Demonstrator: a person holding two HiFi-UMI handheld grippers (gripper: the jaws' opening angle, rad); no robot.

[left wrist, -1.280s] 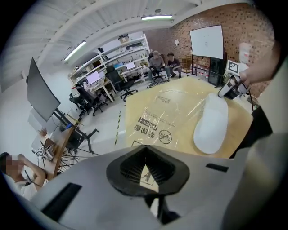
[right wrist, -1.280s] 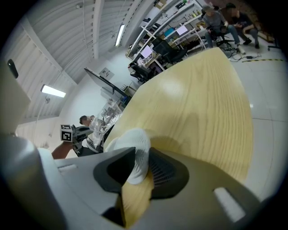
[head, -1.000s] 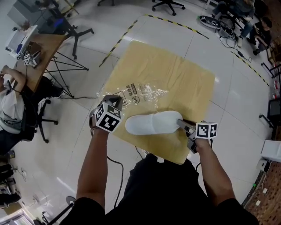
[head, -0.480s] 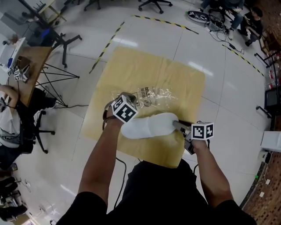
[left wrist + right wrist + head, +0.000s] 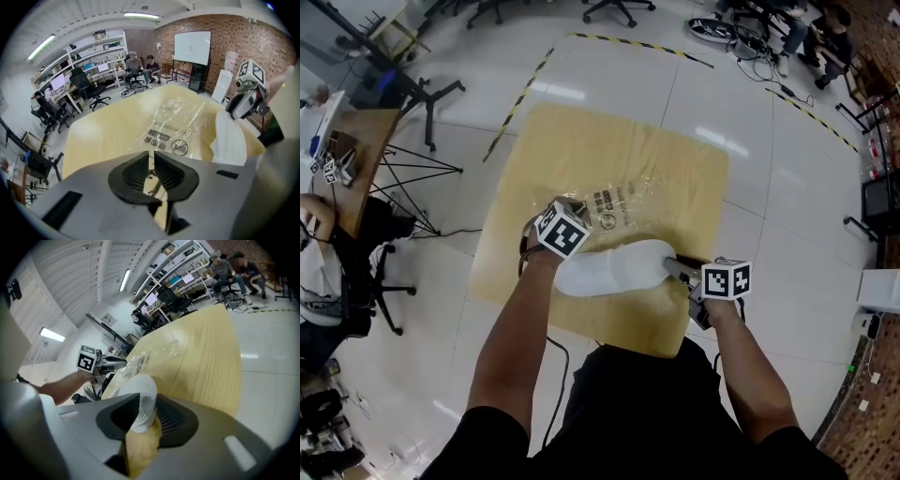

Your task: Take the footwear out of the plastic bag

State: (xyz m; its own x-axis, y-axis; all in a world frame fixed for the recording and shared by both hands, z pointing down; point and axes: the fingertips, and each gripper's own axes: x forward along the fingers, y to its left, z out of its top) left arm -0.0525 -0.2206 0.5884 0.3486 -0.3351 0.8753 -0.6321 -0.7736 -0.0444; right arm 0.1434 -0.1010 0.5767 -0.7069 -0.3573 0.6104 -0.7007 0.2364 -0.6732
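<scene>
**Left fingers.** The left gripper (image 5: 151, 161) has its fingers a narrow slit apart. They have just been opening. A wisp of clear film shows in the gap, and the pads do not press on it. The gripper points steeply down at the near edge of the plastic bag (image 5: 623, 192).

**Right fingers.** The right gripper (image 5: 148, 397) has its fingers closed on one end of the slipper (image 5: 614, 267). They have just been easing a little wider. White fabric fills the gap from pad to pad.

**Slipper.** One, white, soft, wholly outside the bag. It stretches crosswise between the two grippers, over the near part of the tabletop (image 5: 581, 141). Its free end is just beside the left gripper. Whether it rests on the surface or hangs just above it cannot be told.

**Plastic bag.** Clear and crinkled, with dark print and a round symbol. It lies flat on the tabletop just beyond the slipper. Whether the two touch cannot be told.

**Tabletop.** Pale yellow wood-grain board with a squarish outline. It carries the bag and the slipper.

**Surroundings.**
- Glossy white tiled floor (image 5: 787, 187).
- Yellow-and-black hazard tape (image 5: 520, 94) on the floor beyond the far left corner.
- Office chairs (image 5: 609, 7) at the far side.
- A wooden side desk (image 5: 352, 150) at the left, with a seated person beside it.
- A whiteboard (image 5: 192, 47) on a brick wall, seen in the left gripper view.
</scene>
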